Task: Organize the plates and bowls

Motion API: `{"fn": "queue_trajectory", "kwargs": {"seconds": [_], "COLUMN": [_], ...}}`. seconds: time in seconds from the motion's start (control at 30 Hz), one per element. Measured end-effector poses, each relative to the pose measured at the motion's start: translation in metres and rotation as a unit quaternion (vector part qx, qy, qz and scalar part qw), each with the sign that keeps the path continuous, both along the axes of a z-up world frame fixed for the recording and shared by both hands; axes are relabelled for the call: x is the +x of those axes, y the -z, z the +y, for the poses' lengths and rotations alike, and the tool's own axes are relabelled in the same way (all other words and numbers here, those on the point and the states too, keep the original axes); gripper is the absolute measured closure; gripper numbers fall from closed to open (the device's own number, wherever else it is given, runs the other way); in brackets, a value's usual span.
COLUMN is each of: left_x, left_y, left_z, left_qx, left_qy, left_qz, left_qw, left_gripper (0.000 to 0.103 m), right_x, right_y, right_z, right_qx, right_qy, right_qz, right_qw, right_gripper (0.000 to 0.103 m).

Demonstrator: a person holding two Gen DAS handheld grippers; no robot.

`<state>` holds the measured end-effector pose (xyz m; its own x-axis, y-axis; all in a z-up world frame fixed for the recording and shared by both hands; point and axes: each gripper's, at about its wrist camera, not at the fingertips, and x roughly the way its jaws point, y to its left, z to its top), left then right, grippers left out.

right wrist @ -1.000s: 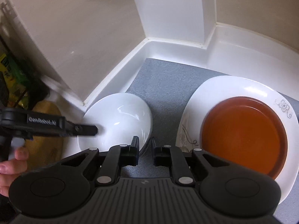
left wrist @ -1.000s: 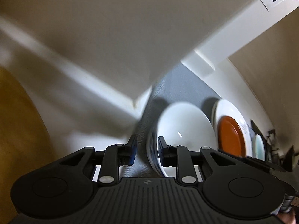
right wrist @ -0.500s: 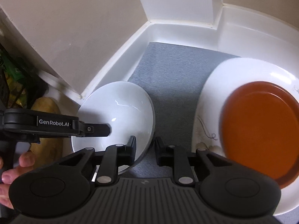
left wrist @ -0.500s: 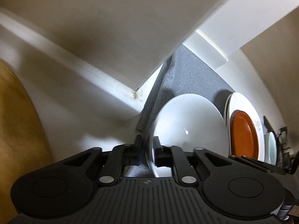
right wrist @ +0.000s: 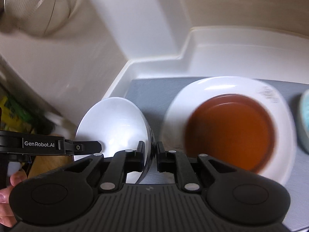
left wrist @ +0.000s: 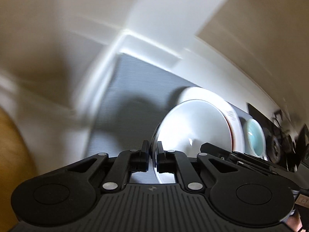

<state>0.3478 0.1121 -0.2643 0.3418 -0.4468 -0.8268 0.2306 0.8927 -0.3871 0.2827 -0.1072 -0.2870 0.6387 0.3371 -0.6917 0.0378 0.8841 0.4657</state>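
Note:
A white bowl (right wrist: 115, 123) is held tilted above the grey mat (right wrist: 154, 92); it also shows in the left wrist view (left wrist: 193, 123). My left gripper (left wrist: 153, 152) is shut on the bowl's near rim. My right gripper (right wrist: 150, 154) is shut on its rim from the other side. A brown plate (right wrist: 229, 131) lies on a white plate (right wrist: 212, 87) to the right of the bowl. A pale blue bowl (left wrist: 255, 133) sits further right and shows at the right wrist view's edge (right wrist: 305, 123).
White raised ledges and a beige wall (right wrist: 212, 38) border the mat at the back and left. A wire-mesh strainer (right wrist: 38, 5) hangs at upper left. A wooden board (left wrist: 13, 150) lies at the left. Dark clutter (left wrist: 285, 135) stands at far right.
Both grippers have closed on the bowl's rim and lifted it, tilting it and moving it right, toward the stacked plates. Both views are blurred by motion.

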Motion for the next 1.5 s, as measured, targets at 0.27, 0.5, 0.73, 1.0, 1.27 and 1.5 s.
{"fn": "queue_trajectory", "kwargs": {"seconds": [0.27, 0.5, 0.73, 1.0, 1.27, 1.5], "left_x": [-0.013, -0.010, 0.004, 0.013, 0.019, 0.028], "left_y": [-0.020, -0.033, -0.011, 0.012, 0.023, 0.032], "left_z": [-0.108, -0.207, -0.291, -0.332, -0.348, -0.351], "left_qx": [0.010, 0.016, 0.044, 0.098, 0.126, 0.143], "left_qy": [0.087, 0.165, 0.210, 0.220, 0.223, 0.220], "left_qz": [-0.001, 0.003, 0.021, 0.032, 0.031, 0.033], "left_qw": [0.9961, 0.9862, 0.9765, 0.9700, 0.9662, 0.9644], "left_gripper": [0.096, 0.096, 0.096, 0.096, 0.096, 0.095], "right_x": [-0.056, -0.087, -0.085, -0.069, -0.057, -0.041], "right_y": [-0.026, -0.038, -0.017, 0.025, 0.043, 0.042], "right_z": [-0.085, -0.172, -0.235, -0.256, -0.258, -0.241], "right_qx": [0.002, -0.002, -0.019, -0.013, -0.017, -0.109], "right_qy": [0.071, 0.161, 0.196, 0.207, 0.211, 0.168], "right_qz": [-0.030, -0.046, -0.018, 0.010, 0.031, 0.030], "right_qw": [0.997, 0.986, 0.980, 0.978, 0.977, 0.979], "right_gripper": [0.089, 0.090, 0.091, 0.093, 0.095, 0.096]}}
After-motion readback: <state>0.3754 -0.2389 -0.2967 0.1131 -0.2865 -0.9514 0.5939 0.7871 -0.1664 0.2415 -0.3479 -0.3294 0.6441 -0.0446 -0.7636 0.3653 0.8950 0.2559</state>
